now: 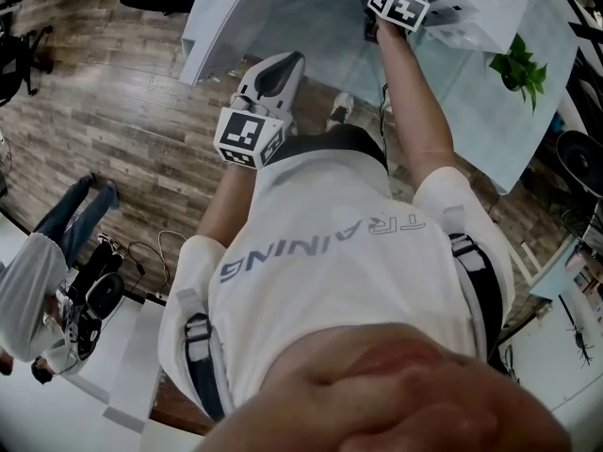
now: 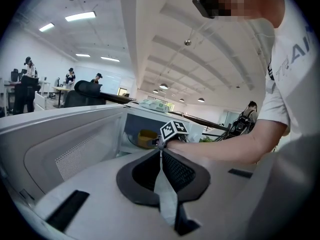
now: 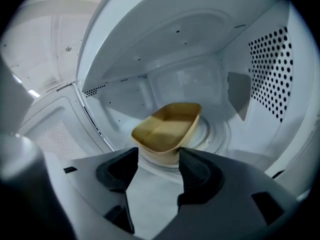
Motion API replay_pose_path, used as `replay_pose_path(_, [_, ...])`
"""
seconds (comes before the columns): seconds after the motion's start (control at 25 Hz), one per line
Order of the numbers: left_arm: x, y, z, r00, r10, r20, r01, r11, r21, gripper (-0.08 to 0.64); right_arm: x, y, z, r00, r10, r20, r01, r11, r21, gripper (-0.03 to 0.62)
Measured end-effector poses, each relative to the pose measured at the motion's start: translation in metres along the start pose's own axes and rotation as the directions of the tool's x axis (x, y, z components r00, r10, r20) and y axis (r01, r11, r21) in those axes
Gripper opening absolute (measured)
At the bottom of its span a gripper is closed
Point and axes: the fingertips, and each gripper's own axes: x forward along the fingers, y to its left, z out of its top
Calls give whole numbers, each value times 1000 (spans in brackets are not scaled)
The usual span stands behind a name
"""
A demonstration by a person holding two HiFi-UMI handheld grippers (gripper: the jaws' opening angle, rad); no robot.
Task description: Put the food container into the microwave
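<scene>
A tan, empty food container [image 3: 167,129] sits on the glass turntable [image 3: 212,134] inside the white microwave [image 3: 260,84]. My right gripper [image 3: 157,156] reaches into the cavity, open, with the container's near end just past its fingertips and apart from both. In the left gripper view the container [image 2: 145,138] shows inside the cavity behind the right gripper's marker cube [image 2: 173,130]. My left gripper [image 2: 160,153] hangs outside the oven near my waist, shut on nothing. The microwave door [image 2: 65,144] stands swung open at the left.
The open microwave door [image 1: 226,26] juts toward my left gripper [image 1: 287,61]. A green plant [image 1: 518,64] stands right of the oven. A person [image 1: 38,281] stands on the wood floor at the left, beside cables and bags.
</scene>
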Motion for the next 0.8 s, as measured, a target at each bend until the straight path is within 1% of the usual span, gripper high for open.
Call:
replay_pose_path(0.12, [-1, -1, 1, 1000, -3, 3, 3, 1000, 1, 43, -6, 2, 1, 1000, 7, 1, -7, 1000, -13, 244])
replay_pose_path(0.2, [-1, -2, 2, 1000, -3, 6, 3, 1000, 1, 43, -11, 2, 1, 1000, 5, 4, -5, 1000, -22, 209])
replay_pose_path(0.24, [-1, -2, 3, 1000, -4, 8, 4, 1000, 0, 43, -14, 0, 0, 1000, -1, 8, 1, 1000, -27, 180])
replay_pose_path(0.32, [-1, -1, 3, 1000, -7, 14, 7, 1000, -8, 43, -19, -2, -1, 1000, -17, 18, 17, 999, -33, 99])
replay_pose_path(0.36, [-1, -1, 4, 1000, -8, 17, 8, 1000, -13, 43, -21, -3, -4, 1000, -18, 24, 19, 999, -33, 71])
replay_pose_path(0.48, [-3, -3, 7, 1000, -15, 28, 15, 1000, -14, 43, -32, 3, -6, 999, -7, 41, 9, 999, -36, 41])
replay_pose_path(0.56, [-3, -4, 11, 999, -22, 38, 22, 1000, -14, 43, -42, 9, -6, 998, 15, 56, -13, 999, -43, 29])
replay_pose_path(0.64, [-3, -5, 15, 998, -25, 53, 26, 999, -19, 43, -55, 17, -2, 995, 48, 83, -43, 998, -52, 25])
replay_pose_path(0.8, [-5, -7, 24, 996, -32, 84, 33, 999, -17, 43, -88, 32, 4, 986, 100, 132, -87, 991, -99, 23])
